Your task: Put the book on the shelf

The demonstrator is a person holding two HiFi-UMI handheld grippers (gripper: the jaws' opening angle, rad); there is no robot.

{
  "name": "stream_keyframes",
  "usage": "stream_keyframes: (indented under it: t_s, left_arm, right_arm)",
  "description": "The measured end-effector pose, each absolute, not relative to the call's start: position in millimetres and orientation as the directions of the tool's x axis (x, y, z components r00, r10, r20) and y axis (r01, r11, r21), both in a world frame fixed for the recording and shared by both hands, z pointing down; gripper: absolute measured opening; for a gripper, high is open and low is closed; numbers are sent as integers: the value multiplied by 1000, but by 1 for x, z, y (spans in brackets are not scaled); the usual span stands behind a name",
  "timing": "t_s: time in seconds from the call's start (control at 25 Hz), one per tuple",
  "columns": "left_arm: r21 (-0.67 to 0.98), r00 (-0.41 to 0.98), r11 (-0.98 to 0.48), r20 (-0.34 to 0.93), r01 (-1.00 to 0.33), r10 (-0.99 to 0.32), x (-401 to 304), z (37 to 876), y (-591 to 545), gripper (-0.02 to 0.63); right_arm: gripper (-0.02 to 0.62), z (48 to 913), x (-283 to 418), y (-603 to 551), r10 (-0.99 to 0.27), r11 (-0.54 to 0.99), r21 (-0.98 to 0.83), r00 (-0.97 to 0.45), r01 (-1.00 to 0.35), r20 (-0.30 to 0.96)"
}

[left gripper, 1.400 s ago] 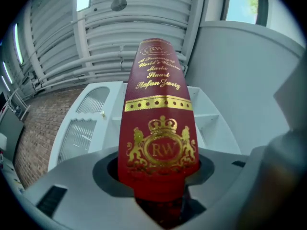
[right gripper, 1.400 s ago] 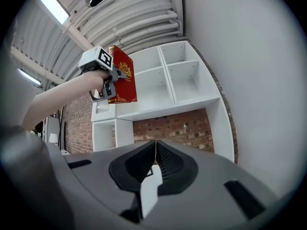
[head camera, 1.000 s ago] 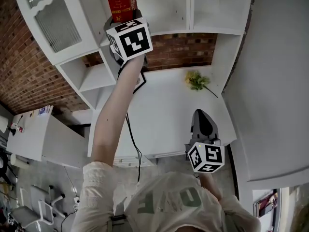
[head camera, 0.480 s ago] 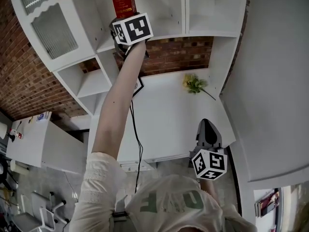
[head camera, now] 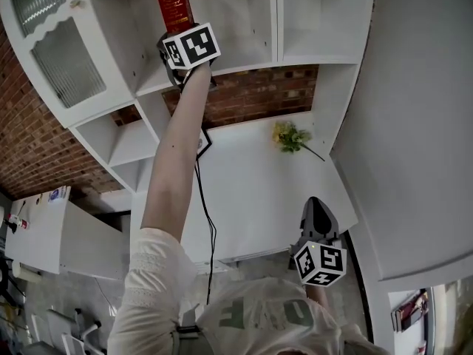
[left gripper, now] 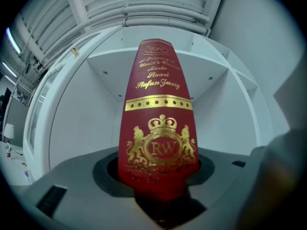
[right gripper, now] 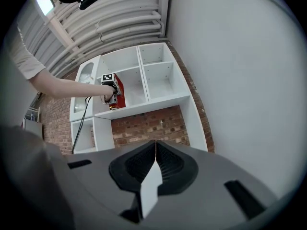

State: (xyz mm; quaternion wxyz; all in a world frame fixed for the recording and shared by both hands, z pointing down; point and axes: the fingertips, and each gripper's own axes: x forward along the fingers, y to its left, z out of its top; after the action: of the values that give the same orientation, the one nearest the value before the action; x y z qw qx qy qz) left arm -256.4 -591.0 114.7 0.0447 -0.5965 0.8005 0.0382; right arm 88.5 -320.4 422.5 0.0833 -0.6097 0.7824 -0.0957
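A red book [head camera: 171,2] with gold print stands upright in my left gripper [head camera: 177,32], which is shut on its lower end. My raised arm holds it inside the upper middle compartment of the white shelf unit [head camera: 222,59]. In the left gripper view the book's spine [left gripper: 158,123] rises from between the jaws of the left gripper [left gripper: 158,178], with the compartment's back wall [left gripper: 81,123] behind it. My right gripper [head camera: 315,204] hangs low over the desk's front edge, shut and empty. The right gripper view shows its closed jaws [right gripper: 155,150], and far off the book [right gripper: 118,96] at the shelf [right gripper: 158,99].
A yellow flower [head camera: 292,134] lies on the white desk [head camera: 251,191] under the shelves, before a brick wall [head camera: 259,95]. A black cable [head camera: 204,198] hangs from my left arm. A glazed cabinet door [head camera: 55,50] is at the left, a plain white wall [head camera: 414,124] at the right.
My left arm has reached further up and carried the book deeper into the shelf compartment. The right gripper has hardly moved.
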Motion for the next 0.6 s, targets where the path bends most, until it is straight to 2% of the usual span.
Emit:
stream_keyframes:
  t_s: [0.6]
  left_arm:
    - [12, -269, 269, -110, -963, -957, -284, 119, -668, 241]
  right_arm:
    - [17, 435, 85, -353, -984, 163, -108, -169, -981, 51]
